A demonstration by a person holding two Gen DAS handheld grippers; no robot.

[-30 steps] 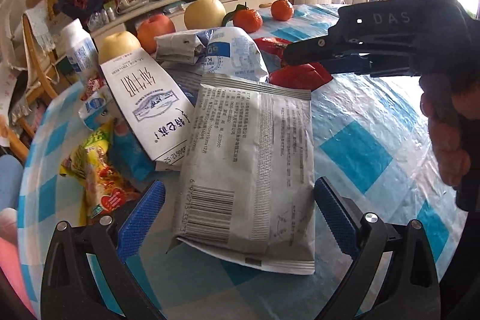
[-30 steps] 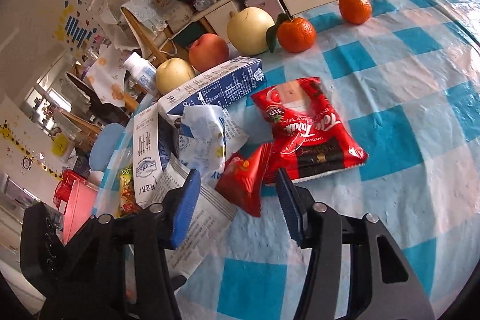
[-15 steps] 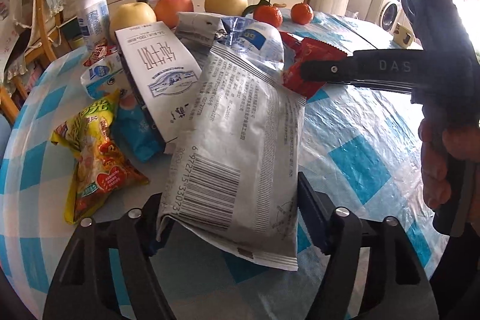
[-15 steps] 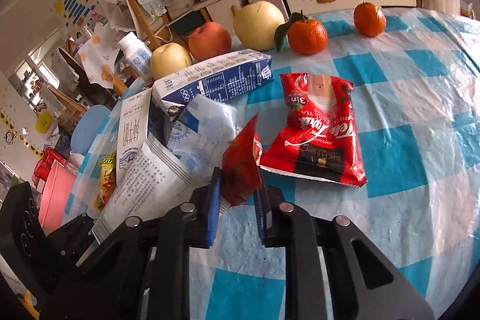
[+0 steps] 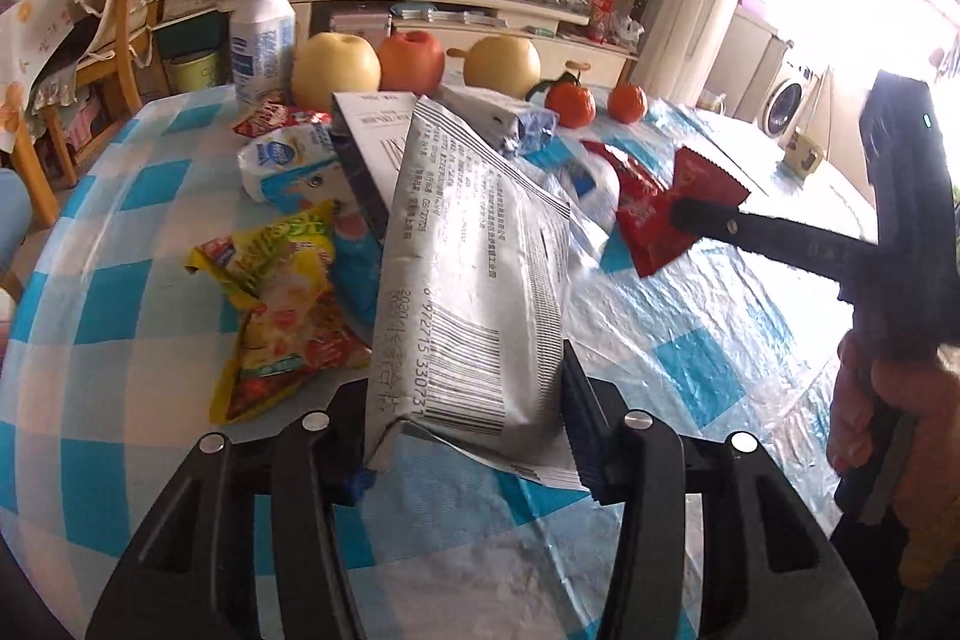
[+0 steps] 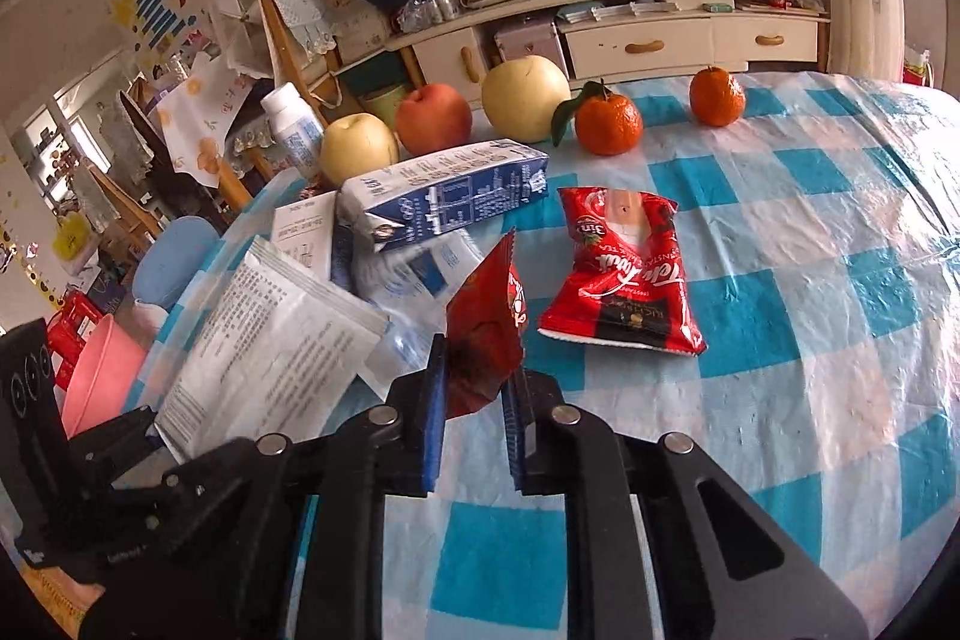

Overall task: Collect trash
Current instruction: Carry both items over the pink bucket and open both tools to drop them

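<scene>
The left gripper [image 5: 465, 430] is closed on the lower end of a silver foil packet [image 5: 462, 280] printed with a barcode; the packet rises tilted from the bottom centre of the left wrist view toward the frame centre. The right gripper [image 6: 474, 400] is clamped on a small red wrapper [image 6: 486, 334], which stands upright between its blue-padded fingers [image 6: 433, 418] at the centre of the right wrist view.

The left wrist view also shows the right gripper [image 5: 696, 214] from the side, at the right of the frame, with the red wrapper [image 5: 672, 208] pinched at its tip and held above the blue-and-white checked tablecloth [image 5: 690, 370]. The hand [image 5: 882, 430] holding that tool appears at the right edge. Only this view shows the yellow snack bag [image 5: 276, 304] lying flat at centre left and the white-and-blue pouch [image 5: 288, 160] above it.

The right wrist view shows the silver foil packet [image 6: 270, 340] from its upper end, at lower left. Only this view shows clearly the blue milk carton [image 6: 444, 196] lying on its side above centre and the red tea packet [image 6: 624, 274] lying flat right of centre, apart from the clamped wrapper.

Both views show a row of fruit along the far table edge: a yellow pear [image 6: 525, 97], a red apple [image 6: 432, 118] and two tangerines [image 6: 609, 124], with a white bottle [image 5: 261, 40] at upper left.
</scene>
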